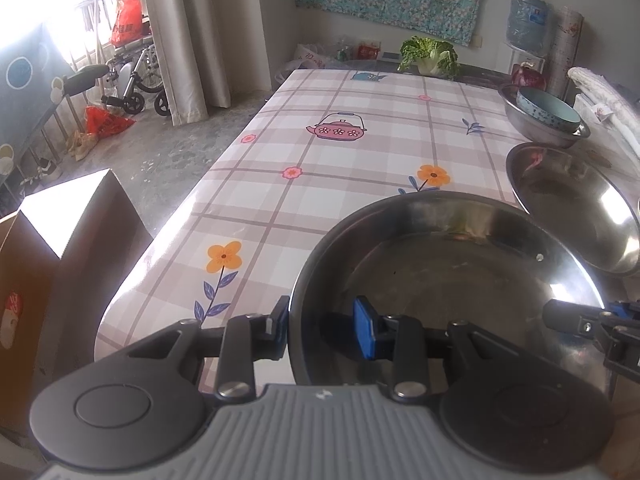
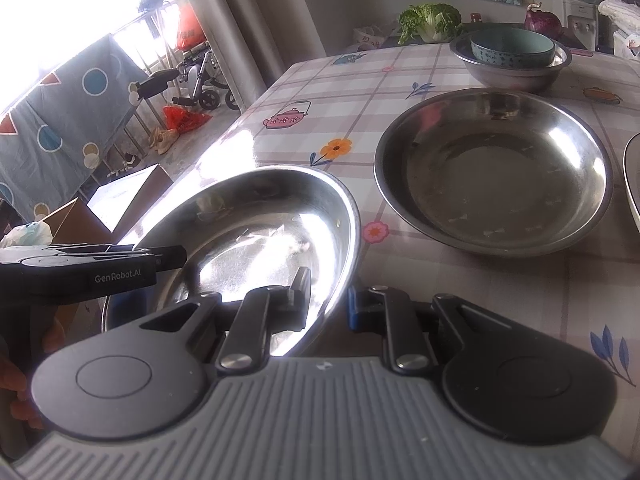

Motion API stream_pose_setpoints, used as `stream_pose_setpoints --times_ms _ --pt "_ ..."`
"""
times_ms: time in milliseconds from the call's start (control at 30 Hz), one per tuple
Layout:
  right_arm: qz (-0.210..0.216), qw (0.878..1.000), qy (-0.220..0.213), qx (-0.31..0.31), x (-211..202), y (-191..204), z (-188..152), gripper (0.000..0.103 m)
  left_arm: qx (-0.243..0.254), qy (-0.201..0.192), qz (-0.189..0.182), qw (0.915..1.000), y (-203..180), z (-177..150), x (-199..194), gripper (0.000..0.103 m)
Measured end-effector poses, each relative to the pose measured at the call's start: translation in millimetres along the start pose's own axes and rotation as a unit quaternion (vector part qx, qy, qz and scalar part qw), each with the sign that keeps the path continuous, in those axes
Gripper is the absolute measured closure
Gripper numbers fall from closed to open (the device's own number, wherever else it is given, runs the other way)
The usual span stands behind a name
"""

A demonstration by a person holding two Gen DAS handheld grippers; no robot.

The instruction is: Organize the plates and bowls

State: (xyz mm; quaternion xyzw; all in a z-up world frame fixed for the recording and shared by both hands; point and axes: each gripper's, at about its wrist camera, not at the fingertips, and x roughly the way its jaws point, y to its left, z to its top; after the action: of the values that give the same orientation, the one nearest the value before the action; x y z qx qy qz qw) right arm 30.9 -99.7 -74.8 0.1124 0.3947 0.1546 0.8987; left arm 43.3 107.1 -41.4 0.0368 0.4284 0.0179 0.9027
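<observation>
We see our right gripper (image 2: 326,306) with its jaws astride the near rim of a tilted steel plate (image 2: 256,240), the left gripper (image 2: 176,258) at the plate's left edge. Beyond lie 1 larger steel plate (image 2: 494,172) and a teal bowl (image 2: 512,50) nested in a steel basin (image 2: 510,72).

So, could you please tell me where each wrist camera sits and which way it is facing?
Left wrist: on the left gripper at the table's near-left edge, looking along the checked tablecloth toward the far wall. Its fingers straddle the near round steel plate rim, and the right gripper enters at right.
Right wrist: on the right gripper, facing similarly, straddling that plate's other rim. The left gripper and a hand show at left.
Shared: that plate, a second steel plate, and a steel bowl holding a teal bowl.
</observation>
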Motion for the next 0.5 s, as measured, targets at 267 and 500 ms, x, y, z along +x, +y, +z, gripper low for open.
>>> stream_pose_setpoints --times_ms 267,500 --pt "0.009 1.0 -0.007 0.006 -6 -4 0 0.086 0.005 -0.005 0.007 1.0 -4 4 -6 0.069" --pt "0.01 1.0 -0.014 0.012 -13 -8 1 0.086 0.009 -0.004 0.005 0.9999 -8 5 -7 0.069"
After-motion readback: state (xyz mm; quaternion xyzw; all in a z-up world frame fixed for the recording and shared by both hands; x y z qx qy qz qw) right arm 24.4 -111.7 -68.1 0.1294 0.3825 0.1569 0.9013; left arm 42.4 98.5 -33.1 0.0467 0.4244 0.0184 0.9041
